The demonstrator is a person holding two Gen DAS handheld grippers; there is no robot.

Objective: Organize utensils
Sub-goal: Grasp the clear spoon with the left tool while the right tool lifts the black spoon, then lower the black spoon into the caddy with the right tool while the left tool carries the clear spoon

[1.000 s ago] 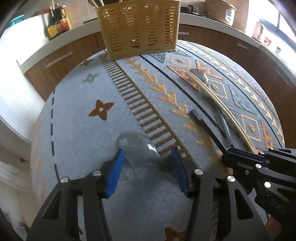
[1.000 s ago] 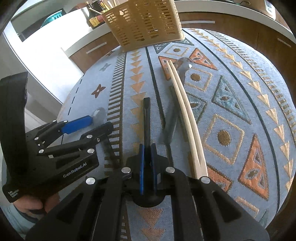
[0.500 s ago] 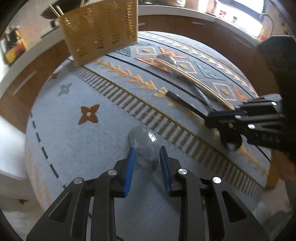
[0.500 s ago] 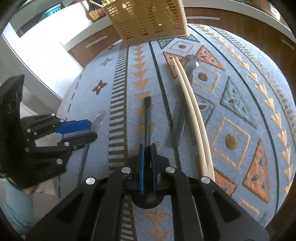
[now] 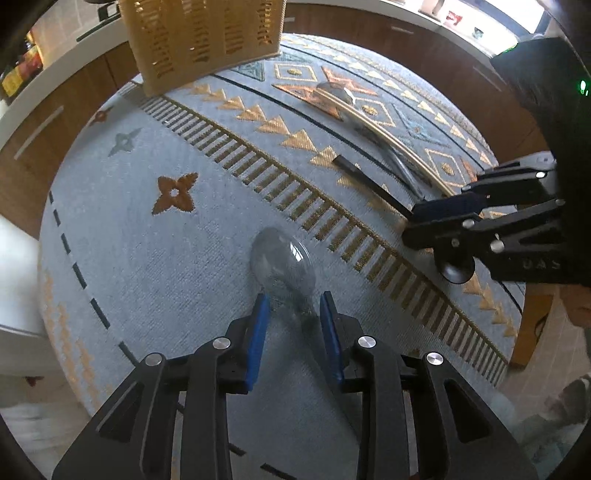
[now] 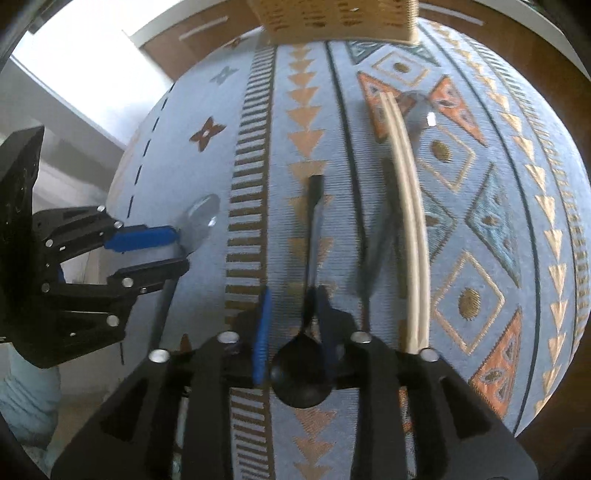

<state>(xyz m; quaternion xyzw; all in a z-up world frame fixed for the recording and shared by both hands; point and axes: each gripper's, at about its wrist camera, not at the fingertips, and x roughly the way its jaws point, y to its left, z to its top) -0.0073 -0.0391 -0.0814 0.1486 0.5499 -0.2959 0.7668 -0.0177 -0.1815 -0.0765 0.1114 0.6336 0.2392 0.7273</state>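
While the left wrist view looks down its own fingers, the left gripper point(image 5: 290, 317) has its blue-padded jaws spread to either side of the neck of a clear spoon point(image 5: 282, 258), whose bowl lies on the patterned cloth point(image 5: 147, 258) just ahead of the fingertips; the pads do not visibly touch it. Bare cloth stretches to the left as far as the table's rounded edge. At the far edge stands the yellow slotted basket point(image 5: 203, 40). To the right, the right gripper point(image 5: 424, 218) sits over a black spoon point(image 5: 369, 182), with a pair of pale chopsticks point(image 5: 388, 140) and a dark utensil point(image 5: 402, 166) lying just beyond it.

From the right wrist view, the right gripper point(image 6: 291, 321) has its jaws parted, with room on both sides of the black spoon point(image 6: 301, 373); its bowl lies between the finger bases and its handle runs straight ahead over the cloth point(image 6: 480, 221). The dark utensil point(image 6: 373, 258) and the chopsticks point(image 6: 410, 229) lie close on the right, nearly parallel. The left gripper point(image 6: 177, 247) reaches in from the left near the table edge, its jaws apart around the clear spoon point(image 6: 203, 214). The basket point(image 6: 340, 18) sits at the far end, with open cloth before it.
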